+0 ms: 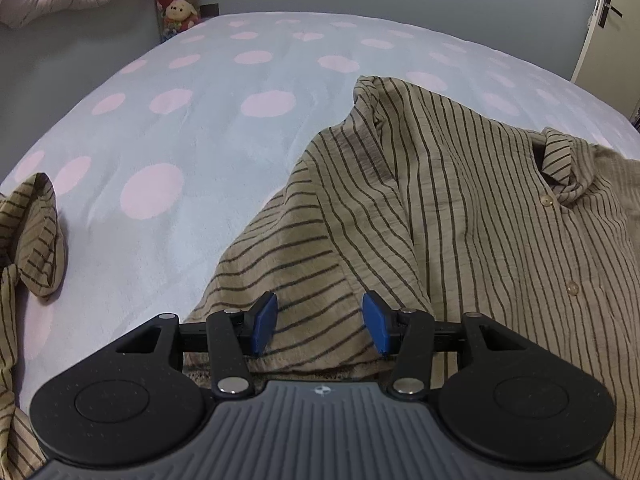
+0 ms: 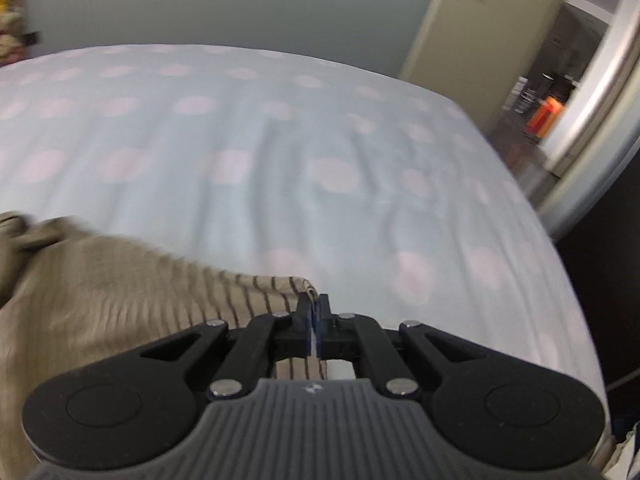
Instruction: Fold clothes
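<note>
Only tiny illegible emblem, right claw [image 2: 315, 317], striped shirt [image 2: 120, 304]

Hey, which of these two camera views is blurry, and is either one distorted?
Right wrist view: motion-smeared, the striped shirt and dotted bedspread soft, only the right tongs, shut on the shirt's edge, sharp. Left wrist view: crisp, stripes and buttons clear. Both: fisheye bulges the bed's edges.

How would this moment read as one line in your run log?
stage: spreading shirt | left gripper: open over striped shirt | right gripper: shut on shirt edge | surface: dotted bed cover
</note>
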A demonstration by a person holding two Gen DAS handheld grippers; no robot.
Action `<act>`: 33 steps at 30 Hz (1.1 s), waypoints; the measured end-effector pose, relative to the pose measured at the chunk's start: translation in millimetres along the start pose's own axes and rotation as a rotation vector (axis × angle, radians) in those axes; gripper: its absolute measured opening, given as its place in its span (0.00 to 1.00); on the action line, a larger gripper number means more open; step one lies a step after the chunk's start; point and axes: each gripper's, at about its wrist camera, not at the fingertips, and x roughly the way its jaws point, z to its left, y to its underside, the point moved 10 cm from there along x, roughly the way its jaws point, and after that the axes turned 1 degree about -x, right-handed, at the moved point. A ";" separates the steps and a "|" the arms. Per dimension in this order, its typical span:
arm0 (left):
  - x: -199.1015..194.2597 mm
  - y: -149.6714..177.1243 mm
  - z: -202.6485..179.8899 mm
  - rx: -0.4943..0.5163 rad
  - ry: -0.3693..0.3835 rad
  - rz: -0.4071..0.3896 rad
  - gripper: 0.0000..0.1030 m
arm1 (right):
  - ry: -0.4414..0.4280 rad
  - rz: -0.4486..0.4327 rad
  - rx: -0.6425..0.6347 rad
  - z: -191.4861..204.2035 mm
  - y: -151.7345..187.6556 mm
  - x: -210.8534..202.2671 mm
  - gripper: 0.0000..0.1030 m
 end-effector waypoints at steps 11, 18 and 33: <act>19.4 -5.9 -10.2 -0.008 0.062 -0.005 0.44 | 0.059 0.064 -0.006 9.5 4.2 91.0 0.03; 12.4 -8.7 -23.5 -0.005 0.144 -0.019 0.44 | 0.008 0.014 -0.018 23.7 20.0 65.1 0.12; -7.6 14.7 -56.4 0.171 0.124 -0.027 0.46 | -0.382 -0.035 0.144 145.8 150.4 -79.7 0.32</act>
